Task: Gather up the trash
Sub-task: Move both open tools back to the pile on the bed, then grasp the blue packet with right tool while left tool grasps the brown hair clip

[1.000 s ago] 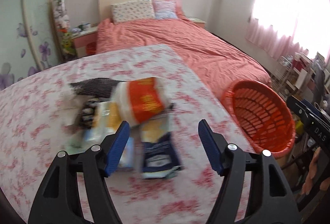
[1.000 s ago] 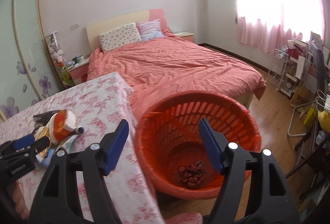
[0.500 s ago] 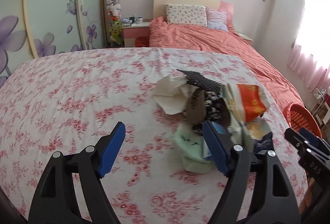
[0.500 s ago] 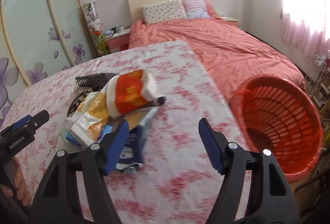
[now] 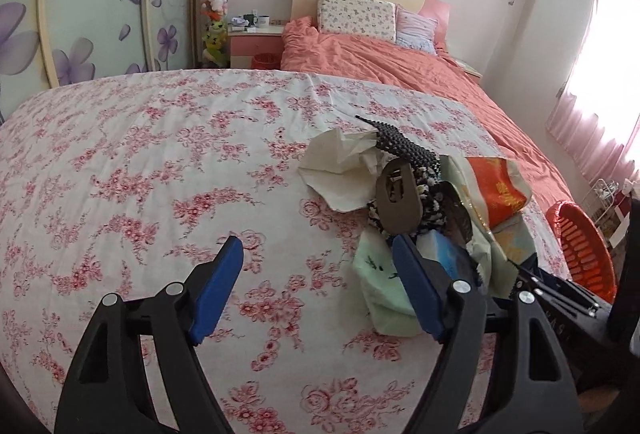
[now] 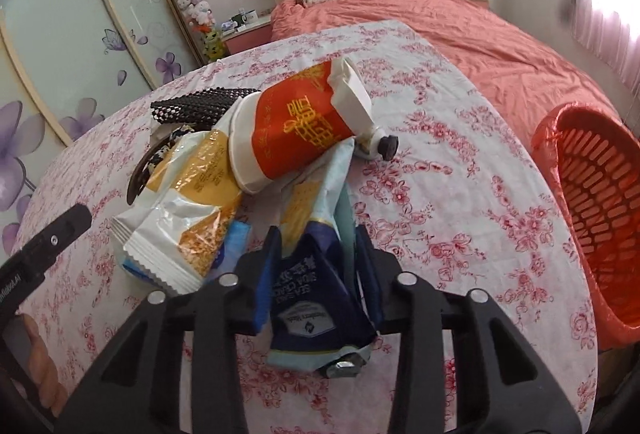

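Observation:
A pile of trash lies on the floral tablecloth (image 5: 140, 162). It holds a red-and-white paper cup (image 6: 296, 126), a yellow-and-white snack bag (image 6: 192, 206), a dark blue cracker wrapper (image 6: 312, 298), a crumpled white paper (image 5: 340, 170), a pale green packet (image 5: 380, 282) and a black studded strap (image 6: 200, 106). My right gripper (image 6: 316, 246) is shut on the dark blue cracker wrapper. My left gripper (image 5: 316, 262) is open and empty, low over the cloth at the pile's left edge.
An orange plastic basket (image 6: 592, 202) stands off the table's right edge and also shows in the left wrist view (image 5: 584, 246). A bed with a coral cover (image 5: 400, 62) lies behind the table. A nightstand (image 5: 256, 38) and a wardrobe with purple flowers (image 5: 80, 14) stand at the back left.
My right gripper swung from over the basket to the pile and closed on the dark blue wrapper. My left gripper shifted to the pile's left side and stayed open.

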